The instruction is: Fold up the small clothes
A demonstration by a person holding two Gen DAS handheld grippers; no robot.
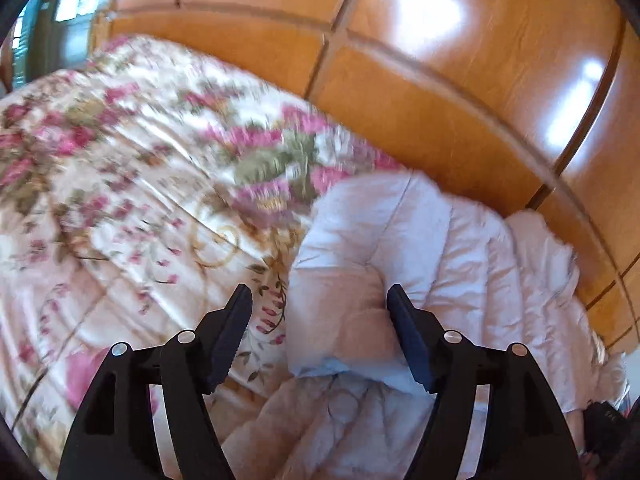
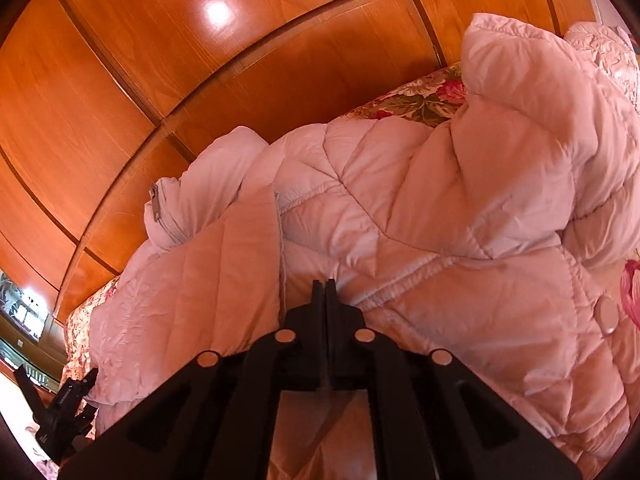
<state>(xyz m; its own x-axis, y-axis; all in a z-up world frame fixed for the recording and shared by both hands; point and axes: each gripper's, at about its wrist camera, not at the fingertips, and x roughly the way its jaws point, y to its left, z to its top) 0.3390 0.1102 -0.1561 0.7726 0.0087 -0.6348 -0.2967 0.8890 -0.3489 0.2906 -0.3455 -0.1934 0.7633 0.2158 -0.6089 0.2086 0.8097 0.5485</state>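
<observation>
A pale pink quilted puffer jacket (image 2: 420, 208) lies crumpled on a floral bedspread (image 1: 120, 168). It also shows in the left wrist view (image 1: 420, 240), at the right. My left gripper (image 1: 320, 300) is open, its jaws wide apart just above the jacket's near fold, holding nothing. My right gripper (image 2: 325, 284) is shut, its fingertips pressed together at a seam of the jacket; a flap of the jacket (image 2: 224, 272) rises beside it, and the pinched fabric is hidden. The jacket's zipper (image 2: 158, 208) shows at the left. The left gripper (image 2: 68, 404) shows in the right wrist view at the lower left.
A glossy wooden wardrobe wall (image 1: 460, 60) stands right behind the bed, close to the jacket; it also fills the top of the right wrist view (image 2: 200, 60). A window (image 1: 68, 4) shows at the far left.
</observation>
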